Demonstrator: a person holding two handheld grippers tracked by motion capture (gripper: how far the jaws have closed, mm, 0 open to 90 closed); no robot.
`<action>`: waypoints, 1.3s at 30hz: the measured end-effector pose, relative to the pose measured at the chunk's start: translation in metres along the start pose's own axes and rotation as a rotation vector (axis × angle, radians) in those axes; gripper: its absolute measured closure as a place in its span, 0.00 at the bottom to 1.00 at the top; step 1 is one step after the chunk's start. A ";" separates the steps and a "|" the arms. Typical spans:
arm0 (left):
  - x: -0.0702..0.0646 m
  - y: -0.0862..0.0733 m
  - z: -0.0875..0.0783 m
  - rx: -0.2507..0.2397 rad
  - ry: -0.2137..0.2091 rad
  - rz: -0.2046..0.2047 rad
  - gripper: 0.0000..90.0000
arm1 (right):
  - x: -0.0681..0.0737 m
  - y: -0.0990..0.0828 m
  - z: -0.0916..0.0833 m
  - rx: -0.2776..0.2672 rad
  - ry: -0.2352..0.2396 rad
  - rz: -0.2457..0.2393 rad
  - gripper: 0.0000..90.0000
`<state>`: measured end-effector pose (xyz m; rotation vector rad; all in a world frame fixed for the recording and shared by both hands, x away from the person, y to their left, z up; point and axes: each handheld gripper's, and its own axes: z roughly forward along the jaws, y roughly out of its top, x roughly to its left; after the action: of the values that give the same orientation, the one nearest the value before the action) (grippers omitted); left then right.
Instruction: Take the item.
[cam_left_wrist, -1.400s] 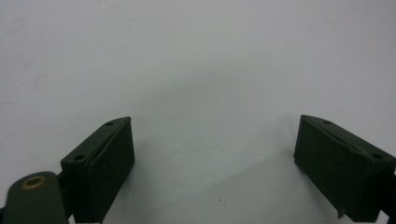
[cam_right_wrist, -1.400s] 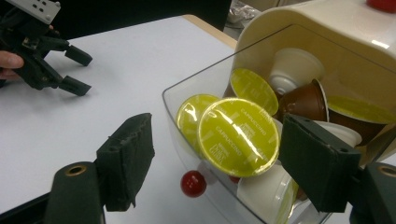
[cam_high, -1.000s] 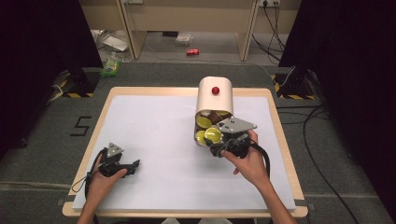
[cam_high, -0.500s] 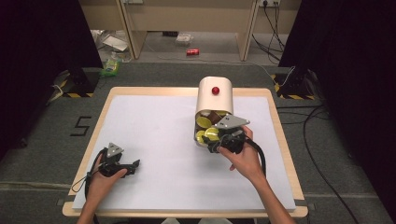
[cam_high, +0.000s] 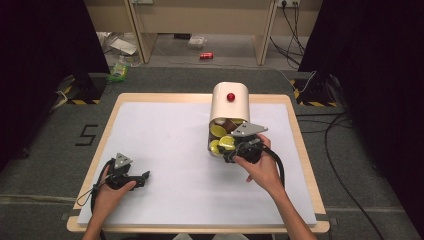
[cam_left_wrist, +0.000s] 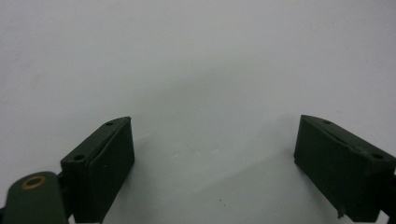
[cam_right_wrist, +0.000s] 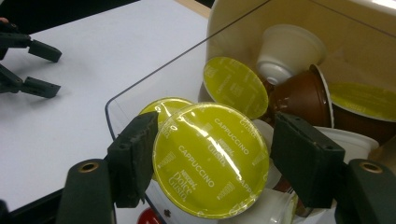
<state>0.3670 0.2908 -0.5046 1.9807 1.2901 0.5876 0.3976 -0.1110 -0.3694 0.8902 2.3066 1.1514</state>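
Observation:
A cream container (cam_high: 230, 102) with a red knob lies on the table, its clear drawer (cam_right_wrist: 140, 88) holding several coffee capsules (cam_high: 218, 131). At the drawer's mouth my right gripper (cam_high: 227, 150) is shut on a capsule with a yellow "Cappuccino" lid (cam_right_wrist: 210, 158), and in the right gripper view the lid sits between the two jaws of that gripper (cam_right_wrist: 215, 140). Brown and white capsules (cam_right_wrist: 299, 93) lie behind it. My left gripper (cam_high: 145, 176) rests open on the white cover at the front left, with nothing between its jaws in its own view (cam_left_wrist: 212, 144).
The white cover (cam_high: 170, 145) spans the wooden table, whose rim (cam_high: 300, 140) runs close to the right hand. The left gripper (cam_right_wrist: 51, 69) shows far off in the right gripper view. Cables trail from both grippers. Floor clutter lies beyond the table.
The right gripper has shifted slightly toward the container with the yellow capsule in it. The left gripper has stayed put.

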 end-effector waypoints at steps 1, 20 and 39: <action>0.000 0.000 0.000 0.000 0.000 0.000 0.13 | 0.000 0.000 0.000 0.000 0.000 0.000 0.38; 0.000 0.000 0.000 -0.002 -0.002 -0.002 0.13 | -0.005 0.005 -0.020 -0.071 0.006 0.027 0.43; 0.000 0.000 0.000 -0.001 -0.003 -0.003 0.13 | -0.025 0.002 -0.067 -0.145 -0.053 0.037 0.43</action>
<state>0.3672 0.2909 -0.5047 1.9777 1.2906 0.5841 0.3755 -0.1648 -0.3273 0.9011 2.1429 1.2765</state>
